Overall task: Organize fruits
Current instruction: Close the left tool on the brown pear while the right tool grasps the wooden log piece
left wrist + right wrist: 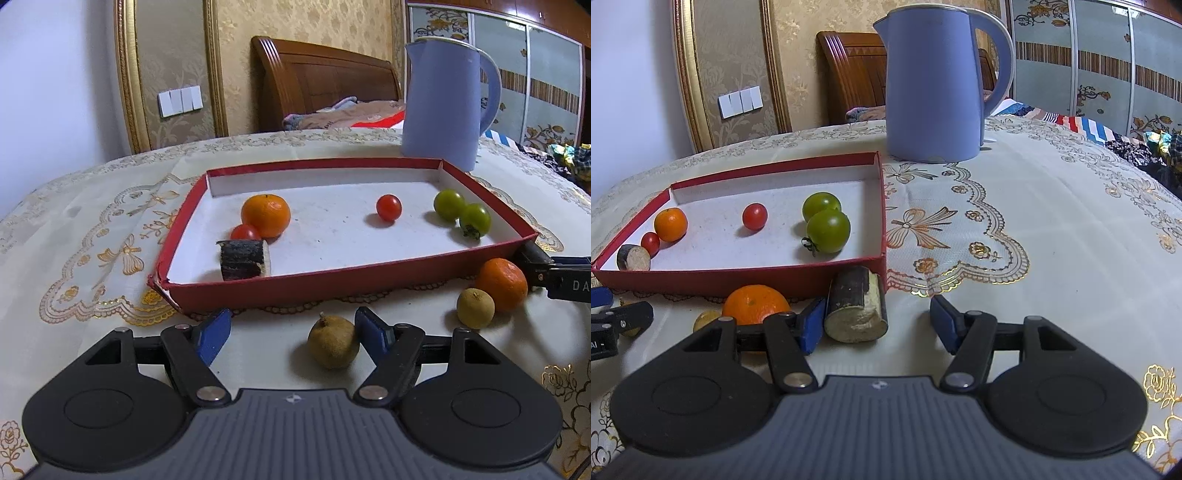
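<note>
Because the left gripper is parted, only its right pad beside the longan in front of the red tray, the fruit could be nudged away, while the right gripper is held half open on nothing.

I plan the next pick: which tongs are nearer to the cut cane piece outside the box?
Right. The right tongs have the cane piece between their fingers; the left tongs are further left, around a brown fruit.

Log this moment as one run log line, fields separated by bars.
left gripper: open, longan between fingers | right gripper: open, sugarcane piece between fingers | red tray: six items inside
</note>
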The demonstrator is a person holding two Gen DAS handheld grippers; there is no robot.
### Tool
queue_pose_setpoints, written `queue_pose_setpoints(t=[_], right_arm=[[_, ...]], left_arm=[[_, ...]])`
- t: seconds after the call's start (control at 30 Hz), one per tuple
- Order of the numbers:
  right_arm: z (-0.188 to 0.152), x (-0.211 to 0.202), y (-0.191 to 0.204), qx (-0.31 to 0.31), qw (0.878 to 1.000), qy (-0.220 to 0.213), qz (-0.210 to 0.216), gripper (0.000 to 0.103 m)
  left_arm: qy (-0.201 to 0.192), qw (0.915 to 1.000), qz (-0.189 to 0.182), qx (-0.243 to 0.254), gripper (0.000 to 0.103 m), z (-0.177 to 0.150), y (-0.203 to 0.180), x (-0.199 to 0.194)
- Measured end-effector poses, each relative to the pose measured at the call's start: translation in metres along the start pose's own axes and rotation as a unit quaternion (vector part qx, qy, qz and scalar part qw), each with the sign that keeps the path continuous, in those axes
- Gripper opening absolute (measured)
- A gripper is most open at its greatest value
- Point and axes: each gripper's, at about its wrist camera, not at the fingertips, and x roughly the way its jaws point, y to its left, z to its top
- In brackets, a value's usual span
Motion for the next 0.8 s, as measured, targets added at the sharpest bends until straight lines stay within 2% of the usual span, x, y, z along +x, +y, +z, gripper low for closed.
queue_pose_setpoints(t=[0.07, 0.17, 0.4, 0.47, 0.5, 0.53, 0.8], right_arm=[[0.0, -0.0003, -0.001, 0.001, 1.0, 0.0, 0.001, 0.06], [0.0, 0.0, -0.0002, 0.0, 1.0, 0.0, 0.0, 0.06], [-0.0001, 0.0, -0.0002, 0.001, 1.0, -0.001, 0.0, 0.058], [-0.0002, -0.0017, -0.0023, 0.006, 1.0, -0.005, 0.006, 0.051], [-0.0003, -0.0024, -0.0025, 0.005, 1.0, -0.005, 0.016, 0.033], [-0.0002, -0.0028, -0.0012, 0.001, 1.0, -0.004, 0.019, 0.032], [0.0, -0.0029, 0.0006, -0.002, 1.0, -0.004, 0.017, 0.032]], left_arm=[[0.002, 1.0, 0.002, 0.004, 0.05, -0.0002, -0.001, 0.0006], [0.007, 0.9999, -0.007, 0.004, 0.039, -0.0001, -0.0003, 0.0022], [0.005, 0.9999, -0.008, 0.012, 0.036, -0.001, -0.0027, 0.0021], [0.004, 0.9998, -0.008, 0.015, 0.033, -0.0012, -0.0028, 0.0019], [0.001, 0.9998, -0.009, 0.017, 0.032, -0.0013, -0.0032, 0.0019], [-0.001, 0.9998, -0.01, 0.018, 0.027, -0.0015, -0.0034, 0.0013], [-0.002, 0.9997, -0.008, 0.023, 0.027, -0.0019, -0.0055, 0.0003]])
